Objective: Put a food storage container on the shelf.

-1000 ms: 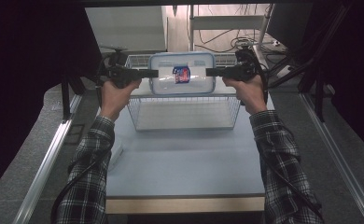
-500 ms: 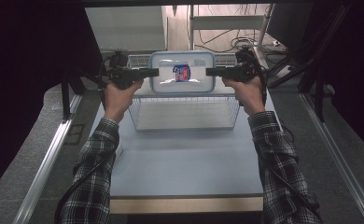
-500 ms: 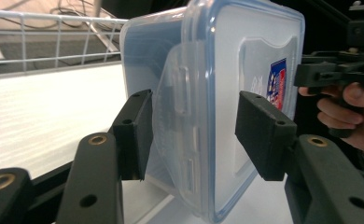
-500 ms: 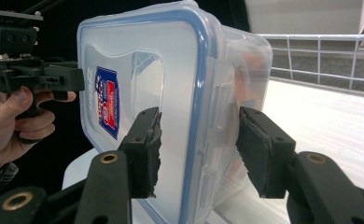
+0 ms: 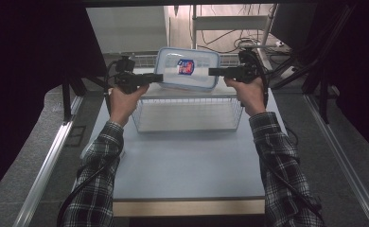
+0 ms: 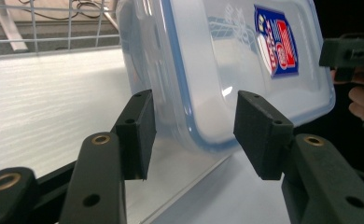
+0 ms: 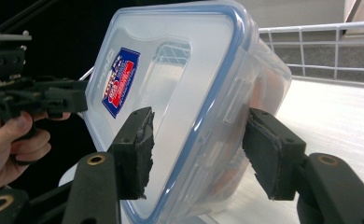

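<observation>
A clear plastic container (image 5: 187,68) with a blue-rimmed lid and a red and blue label stands tilted on its edge behind the wire basket (image 5: 140,118). My left gripper (image 5: 158,77) comes in from the left. Its jaws (image 6: 192,135) straddle the container's lower corner (image 6: 203,116) and are shut on it. My right gripper (image 5: 213,72) comes in from the right. Its jaws (image 7: 196,149) have just been opening, and the container's edge (image 7: 203,126) stands between the pads, lid side by one, body side by the other.
The empty wire basket sits on the pale table (image 5: 187,165), just in front of the container. A white wire rail (image 7: 320,46) runs behind the container on a white surface. Dark frame posts and cables (image 5: 315,61) flank the table.
The container sits slightly higher and more upright than a second ago. Both hands have stayed almost where they were.
</observation>
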The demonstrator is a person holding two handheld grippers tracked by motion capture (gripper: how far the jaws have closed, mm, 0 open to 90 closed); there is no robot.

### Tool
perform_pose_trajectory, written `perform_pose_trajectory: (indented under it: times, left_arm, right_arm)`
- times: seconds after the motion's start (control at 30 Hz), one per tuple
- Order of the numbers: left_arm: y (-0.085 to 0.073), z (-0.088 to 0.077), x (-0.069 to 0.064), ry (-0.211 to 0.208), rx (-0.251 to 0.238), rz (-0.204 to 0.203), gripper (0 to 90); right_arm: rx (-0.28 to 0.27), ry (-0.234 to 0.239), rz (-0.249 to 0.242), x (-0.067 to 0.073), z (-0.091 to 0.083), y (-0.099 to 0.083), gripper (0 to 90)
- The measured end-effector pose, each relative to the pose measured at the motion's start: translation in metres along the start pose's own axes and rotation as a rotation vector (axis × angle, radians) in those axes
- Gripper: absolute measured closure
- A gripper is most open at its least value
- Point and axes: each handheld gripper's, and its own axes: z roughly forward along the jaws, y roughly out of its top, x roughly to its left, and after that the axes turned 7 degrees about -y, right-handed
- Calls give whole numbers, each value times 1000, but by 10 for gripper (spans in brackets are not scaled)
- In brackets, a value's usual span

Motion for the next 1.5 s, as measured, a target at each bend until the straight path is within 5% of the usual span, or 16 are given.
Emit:
perform_pose_trajectory:
  times: [0.1, 0.13, 0.23, 0.43, 0.57, 0.77, 0.83, 0.9, 0.93, 0.97, 1.03, 1.07, 1.17, 1.3, 1.5]
  left_arm:
    - [0, 0, 1, -23, -4, -13, 484]
    - [-1, 1, 2, -42, -7, -33, 478]
    - [0, 0, 2, -42, -10, -35, 475]
    - [1, 1, 0, -17, -37, -48, 440]
    - [0, 0, -1, -2, -60, -27, 405]
    - [2, -2, -5, 101, -81, 30, 369]
    - [2, -8, -8, 100, -112, 49, 375]
    - [-1, -20, -14, 40, -153, 82, 498]
    - [-1, -20, -14, 40, -153, 82, 550]
    - [-7, -27, -23, 13, -153, 139, 600]
    - [-11, -28, -27, 6, -138, 165, 712]
    - [-20, -29, -35, 2, -100, 214, 759]
    - [-29, -20, -40, -4, -38, 243, 845]
    - [-35, -4, -37, 42, 27, 257, 867]
    - [-32, 7, -27, 58, 19, 213, 862]
  right_arm:
    - [-10, -19, -7, 1, 0, 0, 426]
    - [-13, -65, -32, 3, 0, 1, 430]
    - [-18, -108, -59, 7, 1, 2, 465]
    - [-17, -118, -77, 9, 3, 1, 490]
    - [-26, -117, -73, 9, 4, 0, 525]
    - [-35, -130, -74, 11, 4, -1, 516]
    - [-41, -136, -78, 11, 4, -2, 512]
    - [-84, -130, -120, 12, -3, -4, 523]
    - [-97, -131, -132, 12, -7, -5, 546]
    - [-106, -130, -142, 13, -11, -6, 576]
    - [-122, -116, -161, 13, -17, -9, 634]
    - [-128, -111, -174, 14, -20, -12, 669]
    - [-129, -124, -214, 17, -25, -21, 742]
    - [-159, -132, -257, 23, -26, -35, 818]
    - [-115, -113, -285, 23, -16, -45, 841]
